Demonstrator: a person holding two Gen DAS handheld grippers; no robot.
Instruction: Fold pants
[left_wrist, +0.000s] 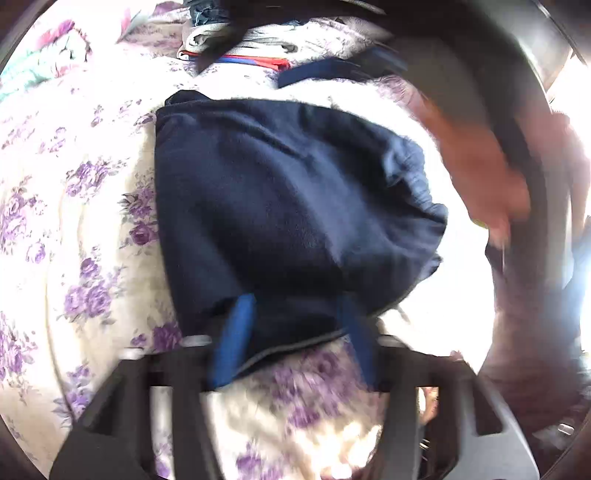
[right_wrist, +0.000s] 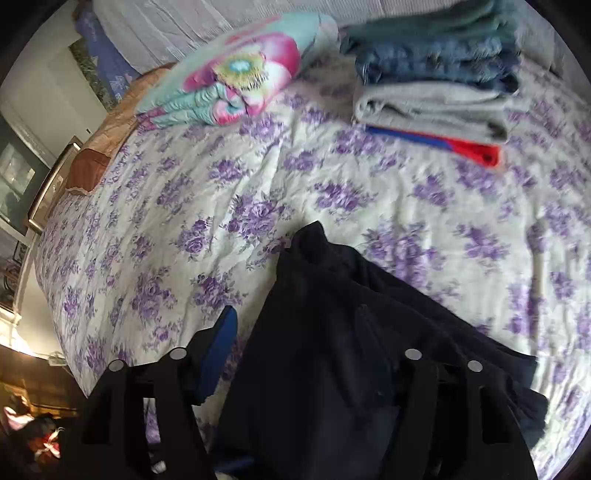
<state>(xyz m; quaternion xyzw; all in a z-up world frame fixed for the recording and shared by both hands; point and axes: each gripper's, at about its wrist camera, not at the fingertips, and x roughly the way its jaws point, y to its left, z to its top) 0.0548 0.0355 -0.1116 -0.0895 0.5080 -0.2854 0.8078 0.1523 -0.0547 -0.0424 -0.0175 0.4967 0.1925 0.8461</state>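
The pants (left_wrist: 288, 206) lie bunched on the bedspread (left_wrist: 85, 221), their near edge between the spread fingers of the left claw (left_wrist: 299, 332), which pinch nothing. The right claw (right_wrist: 295, 354) is spread too, over the pants. Beyond it sits a clothes stack (right_wrist: 436, 77).
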